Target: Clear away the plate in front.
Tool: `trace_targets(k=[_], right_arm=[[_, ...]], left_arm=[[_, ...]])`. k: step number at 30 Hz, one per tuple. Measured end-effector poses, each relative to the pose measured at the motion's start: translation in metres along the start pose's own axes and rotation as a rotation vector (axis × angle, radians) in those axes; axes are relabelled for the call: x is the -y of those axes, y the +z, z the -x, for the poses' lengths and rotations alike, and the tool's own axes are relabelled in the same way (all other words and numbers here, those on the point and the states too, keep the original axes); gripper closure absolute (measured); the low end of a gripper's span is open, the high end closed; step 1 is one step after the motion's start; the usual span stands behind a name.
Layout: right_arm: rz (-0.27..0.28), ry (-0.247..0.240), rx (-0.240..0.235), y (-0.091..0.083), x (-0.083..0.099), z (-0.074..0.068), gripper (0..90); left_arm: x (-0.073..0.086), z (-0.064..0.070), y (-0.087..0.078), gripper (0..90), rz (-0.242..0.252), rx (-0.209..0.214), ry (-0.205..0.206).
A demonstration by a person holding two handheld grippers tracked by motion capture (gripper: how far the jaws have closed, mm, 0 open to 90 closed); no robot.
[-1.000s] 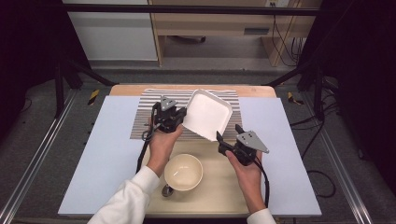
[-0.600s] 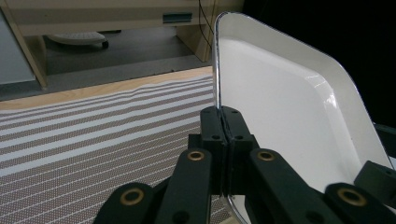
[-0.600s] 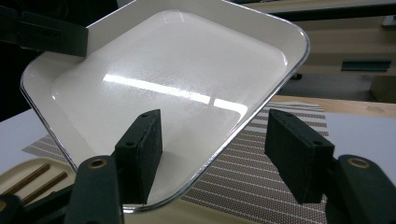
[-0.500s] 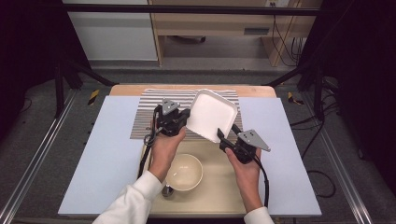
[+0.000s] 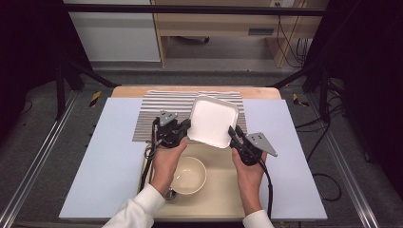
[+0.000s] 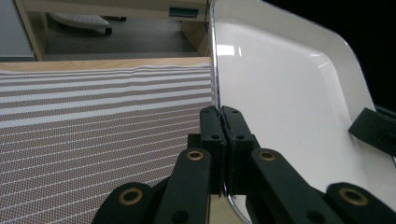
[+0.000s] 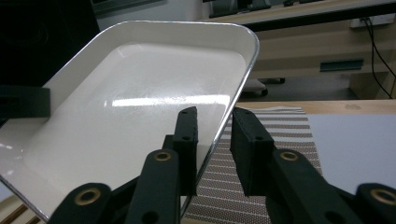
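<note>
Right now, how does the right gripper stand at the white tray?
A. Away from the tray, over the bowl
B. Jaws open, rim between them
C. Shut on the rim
B: in the right gripper view the right gripper has a clear gap between its jaws, with the white tray rim between them.

Overhead light falls evenly on the table (image 5: pixel 294 156), while the room's edges sink into near black. The white tray (image 6: pixel 289 107) throws back soft streaks of glare in both gripper views. Close-up jaws look slightly soft; the high view is a little grainy.
</note>
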State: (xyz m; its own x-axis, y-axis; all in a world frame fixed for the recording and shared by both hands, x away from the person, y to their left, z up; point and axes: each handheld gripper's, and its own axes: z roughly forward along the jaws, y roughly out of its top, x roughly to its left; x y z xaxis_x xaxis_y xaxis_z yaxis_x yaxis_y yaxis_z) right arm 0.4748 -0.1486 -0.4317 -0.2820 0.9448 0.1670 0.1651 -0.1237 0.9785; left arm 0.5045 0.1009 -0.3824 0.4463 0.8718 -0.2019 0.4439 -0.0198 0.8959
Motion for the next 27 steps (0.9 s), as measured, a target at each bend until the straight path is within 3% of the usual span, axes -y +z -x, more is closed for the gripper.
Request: trace_targets(k=[4,9,13,19,27], right_arm=[[0.023,0.008,0.026,0.0,-0.004,0.002,82.3],[0.052,0.026,0.032,-0.001,-0.013,0.006,88.2],[0.061,-0.002,0.027,-0.002,-0.019,0.007,89.0],[0.043,0.034,0.016,-0.004,-0.023,0.012,89.1],[-0.017,0.071,0.059,-0.006,-0.028,0.028,89.1]], left_arm=[[0.005,0.005,0.0,87.7,-0.018,0.009,0.011],[0.012,0.009,0.003,86.6,-0.033,0.031,-0.01],[0.016,0.01,0.004,85.8,-0.033,0.039,-0.013],[0.019,0.015,0.005,82.9,0.0,0.047,0.03],[0.017,0.018,-0.005,51.2,0.095,0.043,0.119]])
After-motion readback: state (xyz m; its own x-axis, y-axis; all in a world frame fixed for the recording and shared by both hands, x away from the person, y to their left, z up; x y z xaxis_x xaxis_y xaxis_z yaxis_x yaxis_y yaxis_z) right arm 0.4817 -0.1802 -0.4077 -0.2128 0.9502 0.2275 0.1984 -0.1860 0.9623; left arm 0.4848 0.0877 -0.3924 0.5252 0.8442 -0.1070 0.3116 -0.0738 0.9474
